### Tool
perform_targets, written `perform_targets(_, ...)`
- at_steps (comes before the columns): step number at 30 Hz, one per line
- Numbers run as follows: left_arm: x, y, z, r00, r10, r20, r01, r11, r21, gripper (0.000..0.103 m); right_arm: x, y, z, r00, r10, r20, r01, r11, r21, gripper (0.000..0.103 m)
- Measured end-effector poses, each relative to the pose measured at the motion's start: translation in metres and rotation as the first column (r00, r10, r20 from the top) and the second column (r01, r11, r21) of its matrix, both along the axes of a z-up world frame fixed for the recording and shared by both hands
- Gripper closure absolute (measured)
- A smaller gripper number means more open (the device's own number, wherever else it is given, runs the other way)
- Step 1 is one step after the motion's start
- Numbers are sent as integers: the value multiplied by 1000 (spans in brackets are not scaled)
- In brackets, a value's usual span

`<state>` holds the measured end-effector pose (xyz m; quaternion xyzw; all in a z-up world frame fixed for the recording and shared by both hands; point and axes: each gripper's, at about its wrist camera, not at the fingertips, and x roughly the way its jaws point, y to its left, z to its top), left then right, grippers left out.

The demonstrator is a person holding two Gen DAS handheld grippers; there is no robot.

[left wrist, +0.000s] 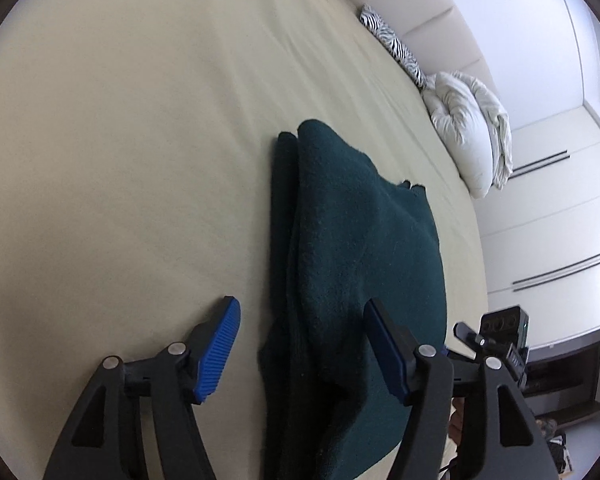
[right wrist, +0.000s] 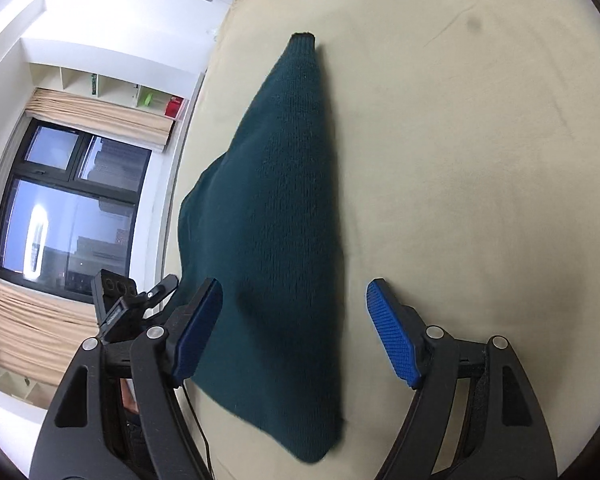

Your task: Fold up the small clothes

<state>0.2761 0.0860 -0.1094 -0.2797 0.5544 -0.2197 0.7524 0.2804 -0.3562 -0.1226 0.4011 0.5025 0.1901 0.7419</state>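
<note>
A dark green knitted garment (left wrist: 352, 248) lies folded in layers on the cream bed sheet (left wrist: 120, 140). My left gripper (left wrist: 300, 344) is open, its blue pads on either side of the garment's near end, just above it. In the right wrist view the same garment (right wrist: 276, 220) runs away from me, a sleeve cuff at its far tip. My right gripper (right wrist: 294, 328) is open over the garment's near part, holding nothing. Each view shows the other gripper's camera at the edge.
A zebra-print pillow (left wrist: 396, 44) and a bunched white duvet (left wrist: 472, 128) lie by the padded headboard. White wardrobe doors (left wrist: 552, 220) stand beyond the bed edge. A window (right wrist: 68, 208) with beige curtains is off the bed's left side.
</note>
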Motion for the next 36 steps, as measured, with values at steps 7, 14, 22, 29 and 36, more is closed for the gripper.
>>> perform_targets(7,14,-11,-5,998,-34,-58,32,999,-27,22,15,16,-7,998,48,-41,-47,999,27,28)
perform_targets(14,24,-28,-13,991,-56,-120,46,995,-84,29,22,19,-12,997,51,-52,-49,998,25,30)
perform_targets(22,12,-19,-17,992,-20,-128,12,998,-59,72,14,19,1,998,61,-34,-64,993,-98,54)
perform_targets(29,-15,-29,22,998,-29,-51,29,1000,1,77,-17,24,46,996,73,41,-62,972,-226,65)
perform_targets(36,-90,-51,67,993,-111,46,109,993,51,77,-104,6,89,990,94,101,-72,975,-210,65)
